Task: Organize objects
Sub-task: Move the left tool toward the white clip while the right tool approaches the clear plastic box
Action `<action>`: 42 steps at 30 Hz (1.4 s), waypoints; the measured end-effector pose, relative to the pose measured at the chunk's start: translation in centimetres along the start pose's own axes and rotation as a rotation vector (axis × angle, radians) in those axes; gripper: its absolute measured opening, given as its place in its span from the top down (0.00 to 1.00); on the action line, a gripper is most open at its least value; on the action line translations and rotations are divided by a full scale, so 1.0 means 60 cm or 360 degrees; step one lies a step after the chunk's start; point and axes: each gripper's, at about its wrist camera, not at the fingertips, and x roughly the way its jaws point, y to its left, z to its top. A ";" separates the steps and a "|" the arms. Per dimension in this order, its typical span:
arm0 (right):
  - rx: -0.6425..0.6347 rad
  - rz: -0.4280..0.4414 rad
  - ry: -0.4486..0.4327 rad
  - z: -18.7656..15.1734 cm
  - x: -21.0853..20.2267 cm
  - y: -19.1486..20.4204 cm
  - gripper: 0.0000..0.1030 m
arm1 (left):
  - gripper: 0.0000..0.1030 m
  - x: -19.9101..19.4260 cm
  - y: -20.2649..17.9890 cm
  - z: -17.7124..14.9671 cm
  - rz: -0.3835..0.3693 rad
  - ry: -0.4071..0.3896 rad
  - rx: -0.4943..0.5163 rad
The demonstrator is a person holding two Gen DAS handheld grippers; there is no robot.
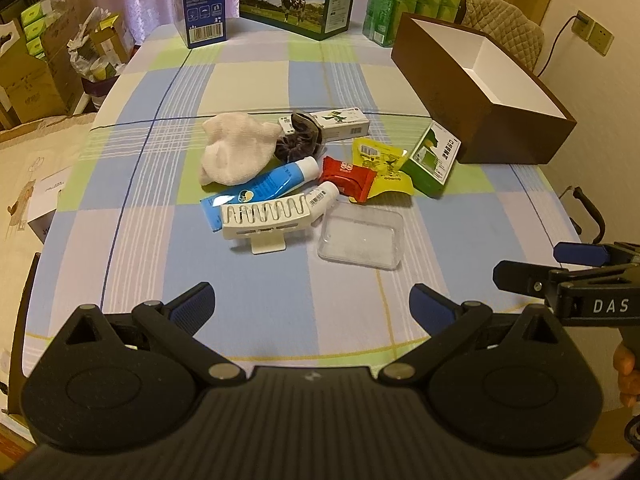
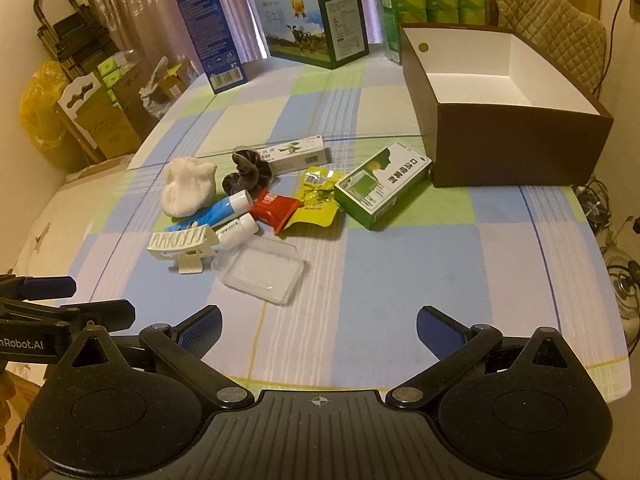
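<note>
Two grippers hang over the near edge of the table [image 1: 132, 128], both with jaws wide apart and nothing in them: the left gripper [image 1: 312, 304] and the right gripper [image 2: 320, 328]. Left to right in the pile lie a white sock [image 1: 236, 152], a blue tube [image 1: 264, 188], a white rack [image 1: 268, 216], a red packet [image 1: 346, 178], a clear tray [image 1: 360, 240], a yellow packet [image 1: 384, 172] and a green box [image 1: 434, 160]. Only the right view looks down into the brown box [image 2: 516, 148]; its white inside holds nothing. The clear tray holds nothing too. Only the left view shows fingers [image 1: 626, 376] at the right edge.
</note>
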 end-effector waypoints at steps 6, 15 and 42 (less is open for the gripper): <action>-0.0016 0.0025 0.0004 0.010 0.013 0.000 0.02 | 0.01 0.008 0.006 0.007 0.0011 0.0006 -0.0022; -0.0043 0.0088 0.0013 0.026 0.034 0.000 0.02 | 0.01 0.020 0.018 0.016 0.0041 0.0028 -0.0059; -0.0691 0.0483 -0.0005 0.051 0.174 0.032 0.16 | 0.01 0.095 0.109 0.017 0.0204 0.0132 -0.0267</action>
